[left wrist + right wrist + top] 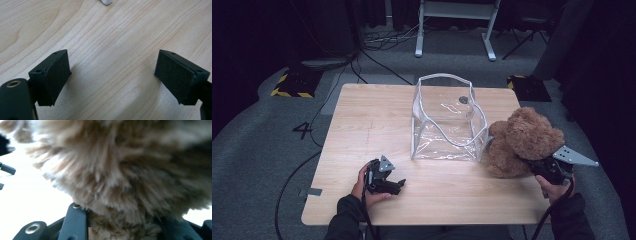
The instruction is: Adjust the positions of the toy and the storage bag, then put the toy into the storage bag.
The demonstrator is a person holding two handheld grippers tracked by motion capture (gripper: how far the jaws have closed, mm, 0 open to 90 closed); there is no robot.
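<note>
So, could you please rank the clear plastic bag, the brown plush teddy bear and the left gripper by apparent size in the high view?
1. Clear plastic bag
2. Brown plush teddy bear, somewhat smaller
3. Left gripper, plainly smallest

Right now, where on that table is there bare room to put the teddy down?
Bare wood lies left of the clear bag, from the far left corner down to the left gripper, and along the near edge between the two grippers. The right side is crowded: the teddy, in the right gripper, sits against the bag.

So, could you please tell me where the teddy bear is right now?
In the high view, the brown teddy bear sits at the table's right edge, against the clear plastic bag, with the right gripper shut on it.
</note>
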